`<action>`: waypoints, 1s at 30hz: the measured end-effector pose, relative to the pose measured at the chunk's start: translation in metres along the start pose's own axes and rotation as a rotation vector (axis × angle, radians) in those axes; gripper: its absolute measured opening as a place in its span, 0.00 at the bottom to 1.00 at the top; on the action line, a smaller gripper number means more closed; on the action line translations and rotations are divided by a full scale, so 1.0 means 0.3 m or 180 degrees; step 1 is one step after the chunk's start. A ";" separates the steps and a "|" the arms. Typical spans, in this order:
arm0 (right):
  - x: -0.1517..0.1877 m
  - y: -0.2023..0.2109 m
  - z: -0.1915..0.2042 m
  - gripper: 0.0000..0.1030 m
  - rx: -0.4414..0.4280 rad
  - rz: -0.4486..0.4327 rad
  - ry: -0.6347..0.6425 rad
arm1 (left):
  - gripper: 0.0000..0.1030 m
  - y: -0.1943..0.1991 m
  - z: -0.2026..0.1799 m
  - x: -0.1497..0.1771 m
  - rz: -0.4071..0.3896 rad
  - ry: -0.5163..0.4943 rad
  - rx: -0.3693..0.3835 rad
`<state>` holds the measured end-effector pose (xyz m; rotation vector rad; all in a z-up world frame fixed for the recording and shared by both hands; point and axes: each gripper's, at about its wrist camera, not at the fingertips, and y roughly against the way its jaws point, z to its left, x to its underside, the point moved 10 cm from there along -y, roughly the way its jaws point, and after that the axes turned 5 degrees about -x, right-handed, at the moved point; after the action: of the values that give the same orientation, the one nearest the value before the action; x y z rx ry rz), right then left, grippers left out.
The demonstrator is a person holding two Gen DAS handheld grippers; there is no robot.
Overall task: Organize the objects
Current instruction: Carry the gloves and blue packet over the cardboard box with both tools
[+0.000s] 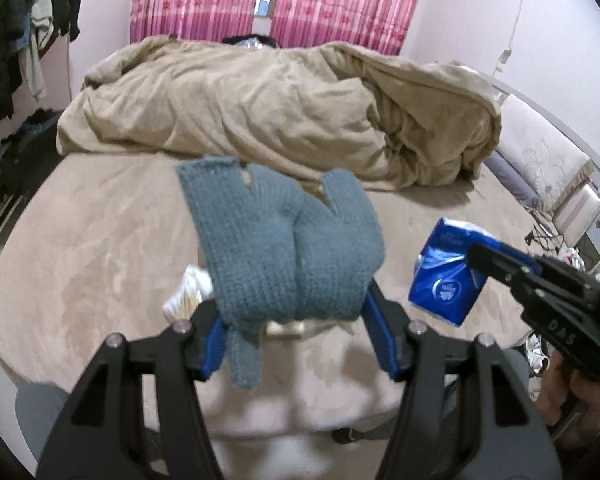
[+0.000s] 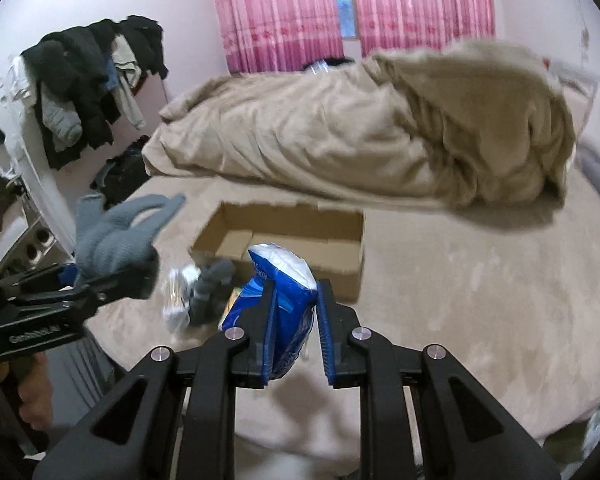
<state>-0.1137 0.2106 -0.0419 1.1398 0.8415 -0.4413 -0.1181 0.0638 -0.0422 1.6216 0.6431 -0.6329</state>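
Observation:
My left gripper (image 1: 294,312) is shut on a grey knitted glove (image 1: 284,248) and holds it above the bed; the glove also shows in the right wrist view (image 2: 112,236). My right gripper (image 2: 296,300) is shut on a blue tissue pack (image 2: 284,280), held above the bed near an open cardboard box (image 2: 340,272); the pack also shows in the left wrist view (image 1: 444,272). A second grey glove (image 2: 210,288) and a clear bag of cotton swabs (image 2: 176,292) lie on the bed left of the box. The left glove hides the box in the left wrist view.
A crumpled beige duvet (image 1: 284,108) covers the far half of the bed. Clothes hang on a rack (image 2: 88,84) at the left. A dark bag (image 2: 124,172) sits on the floor beside the bed. Pink curtains (image 2: 284,12) hang behind. A headboard (image 1: 540,148) is at the right.

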 end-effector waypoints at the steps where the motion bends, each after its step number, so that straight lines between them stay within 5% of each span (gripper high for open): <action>1: -0.026 0.006 0.005 0.19 -0.0007 -0.0029 0.0050 | 0.59 -0.006 -0.002 -0.013 -0.0021 -0.0013 -0.0009; 12: -0.157 -0.202 -0.148 0.19 0.0145 -0.0098 0.0050 | 0.59 -0.262 -0.049 -0.118 0.0061 -0.0111 0.0066; 20: -0.132 -0.444 -0.236 0.19 0.0130 0.0108 0.0043 | 0.59 -0.528 -0.083 -0.093 0.0367 -0.0101 0.0202; 30: -0.052 -0.646 -0.289 0.20 -0.0045 0.0447 -0.0033 | 0.63 -0.749 -0.087 0.001 0.0769 -0.0147 0.0102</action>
<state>-0.2889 0.2149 -0.1628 1.1742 0.7492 -0.3245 -0.2773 0.1183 -0.1934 1.6780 0.3970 -0.5034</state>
